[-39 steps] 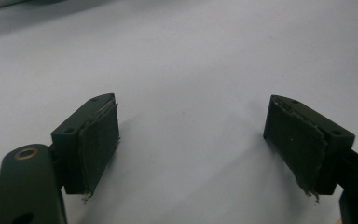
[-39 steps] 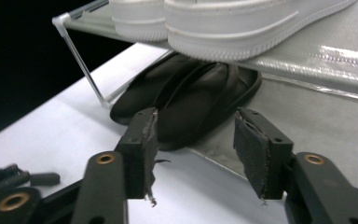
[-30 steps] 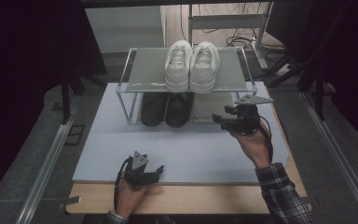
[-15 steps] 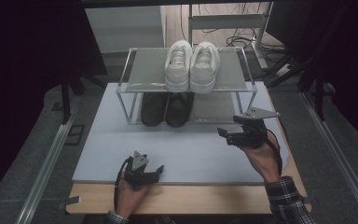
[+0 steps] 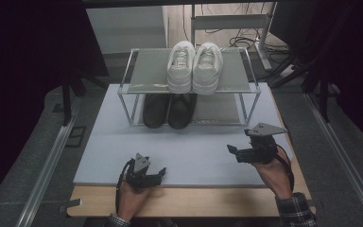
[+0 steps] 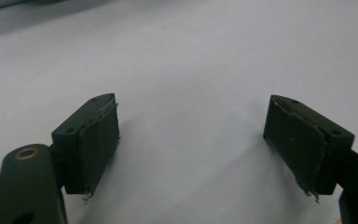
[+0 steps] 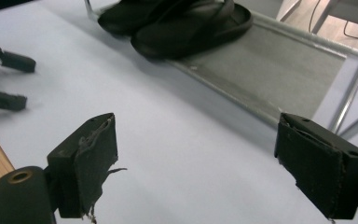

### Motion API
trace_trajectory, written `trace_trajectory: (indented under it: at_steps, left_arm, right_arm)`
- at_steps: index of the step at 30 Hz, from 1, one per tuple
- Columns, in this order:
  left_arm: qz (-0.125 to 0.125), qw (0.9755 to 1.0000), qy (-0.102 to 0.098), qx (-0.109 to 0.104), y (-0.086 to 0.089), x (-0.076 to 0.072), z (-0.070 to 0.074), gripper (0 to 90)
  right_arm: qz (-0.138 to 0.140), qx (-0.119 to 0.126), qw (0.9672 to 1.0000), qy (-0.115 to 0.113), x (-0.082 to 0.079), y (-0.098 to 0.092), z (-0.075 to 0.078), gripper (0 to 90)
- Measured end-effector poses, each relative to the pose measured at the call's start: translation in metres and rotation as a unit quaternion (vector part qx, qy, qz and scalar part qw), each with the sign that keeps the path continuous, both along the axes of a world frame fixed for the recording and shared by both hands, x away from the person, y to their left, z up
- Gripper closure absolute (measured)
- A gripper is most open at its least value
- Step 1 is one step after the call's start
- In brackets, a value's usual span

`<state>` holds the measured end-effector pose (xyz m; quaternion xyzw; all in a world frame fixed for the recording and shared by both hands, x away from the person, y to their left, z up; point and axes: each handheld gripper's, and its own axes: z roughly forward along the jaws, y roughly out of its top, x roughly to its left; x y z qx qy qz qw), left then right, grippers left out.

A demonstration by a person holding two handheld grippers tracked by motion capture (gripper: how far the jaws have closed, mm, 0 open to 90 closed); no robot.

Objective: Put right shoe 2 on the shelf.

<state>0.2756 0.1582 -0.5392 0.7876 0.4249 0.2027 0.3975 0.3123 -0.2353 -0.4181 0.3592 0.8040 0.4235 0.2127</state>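
Black slip-on shoes sit on lower shelf of metal rack; right gripper empty, jaws just opening wide; left gripper wide, empty.

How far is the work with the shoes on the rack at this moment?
Done, as it looks: the white shoes stand on the top shelf of the rack, and the black shoes sit side by side on the lower shelf. In hand: nothing. The right gripper has just been opening, with nothing between its jaws; the left gripper rests open on the white mat. Left: no other shoe lies on the mat, so probably little.
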Motion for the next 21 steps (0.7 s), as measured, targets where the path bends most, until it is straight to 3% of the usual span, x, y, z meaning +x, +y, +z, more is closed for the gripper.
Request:
trace_trajectory:
  at_steps: [6,14,21]
  left_arm:
    - [0.001,1.0,0.001,-0.001,0.0,0.0,0.0,18.0]
    - [0.001,1.0,0.001,0.001,0.0,-0.001,0.0,18.1]
    - [0.002,1.0,0.001,0.001,0.0,-0.001,0.0,18.1]
  right_arm:
    - [-0.006,-0.014,0.9999,0.003,-0.006,-0.008,-0.014,8.9]
    - [-0.009,-0.015,0.9997,0.018,-0.013,-0.014,-0.033,0.2]
    - [-0.021,-0.01,0.9994,0.025,-0.019,-0.018,-0.05,0.0]
